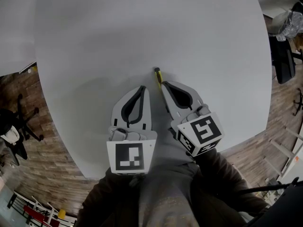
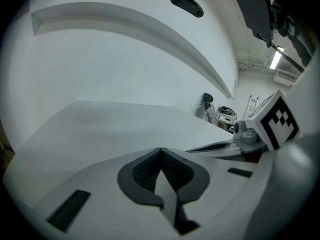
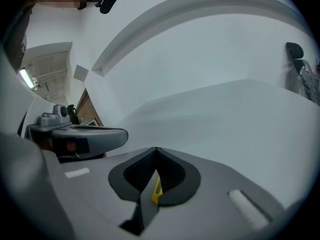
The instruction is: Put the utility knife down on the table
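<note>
Left gripper (image 1: 142, 89): held low over the table (image 1: 142, 27), pointing forward, jaws pressed together on nothing. Right gripper (image 1: 163, 85): just beside it, angled inward, jaws clamped on the utility knife (image 1: 157, 74). Knife: mostly hidden between the jaws. A yellow-and-black end showed past the tips, and a yellow sliver showed in the right gripper view. Whether it touched the table could not be told. Marker cubes (image 1: 130, 157): black-and-white square patterns.

Office-like workroom, large grey table (image 1: 142, 27), black office chairs (image 1: 283, 63), wood-plank floor (image 1: 47, 150), stepladder (image 2: 252, 104)
</note>
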Available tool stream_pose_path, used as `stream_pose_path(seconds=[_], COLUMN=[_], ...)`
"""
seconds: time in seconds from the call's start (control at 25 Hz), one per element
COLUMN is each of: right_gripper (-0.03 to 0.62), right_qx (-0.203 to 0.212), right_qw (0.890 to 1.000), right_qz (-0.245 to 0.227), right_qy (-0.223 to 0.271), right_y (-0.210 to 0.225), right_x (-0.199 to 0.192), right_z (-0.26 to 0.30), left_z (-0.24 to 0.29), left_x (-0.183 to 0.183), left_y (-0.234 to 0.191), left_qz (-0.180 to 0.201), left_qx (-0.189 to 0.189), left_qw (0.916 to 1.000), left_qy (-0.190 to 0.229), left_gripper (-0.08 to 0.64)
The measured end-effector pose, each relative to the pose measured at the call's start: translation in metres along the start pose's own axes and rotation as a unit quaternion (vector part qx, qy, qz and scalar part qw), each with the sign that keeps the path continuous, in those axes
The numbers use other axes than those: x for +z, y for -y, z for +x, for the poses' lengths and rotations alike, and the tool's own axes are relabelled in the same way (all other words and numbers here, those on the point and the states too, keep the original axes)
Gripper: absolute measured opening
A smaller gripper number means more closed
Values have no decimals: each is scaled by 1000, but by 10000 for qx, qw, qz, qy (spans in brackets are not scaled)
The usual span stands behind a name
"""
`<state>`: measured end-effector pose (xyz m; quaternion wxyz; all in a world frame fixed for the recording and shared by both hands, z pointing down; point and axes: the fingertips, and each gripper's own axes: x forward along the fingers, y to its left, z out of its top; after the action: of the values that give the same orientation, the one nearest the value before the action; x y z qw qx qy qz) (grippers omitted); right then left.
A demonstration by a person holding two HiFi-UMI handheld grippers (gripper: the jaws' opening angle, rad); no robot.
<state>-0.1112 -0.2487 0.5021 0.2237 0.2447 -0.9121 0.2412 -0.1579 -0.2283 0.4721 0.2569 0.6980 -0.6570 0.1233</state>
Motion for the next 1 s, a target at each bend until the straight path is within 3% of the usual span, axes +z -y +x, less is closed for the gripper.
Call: stream_pose_path(seconds=[0.56,0.8,1.0], right_gripper=[3,3,3], right_qx=[201,56,166], right_qw=[9955,9889,9861], right_qz=[-302,-581,-586], right_qy=[874,1363,1548], right_y=[-53,-72,-81], right_x=[59,92,109], right_z=[-59,-102,-107], left_z=[-66,-104,-117], left_x=[49,87,100], left_y=[30,56,49], left_qz=[278,593,767], left_qx=[19,-24,173], left_qw=[9979,9908,9874], left_qy=[578,1213,1373], left_gripper=[2,2,2])
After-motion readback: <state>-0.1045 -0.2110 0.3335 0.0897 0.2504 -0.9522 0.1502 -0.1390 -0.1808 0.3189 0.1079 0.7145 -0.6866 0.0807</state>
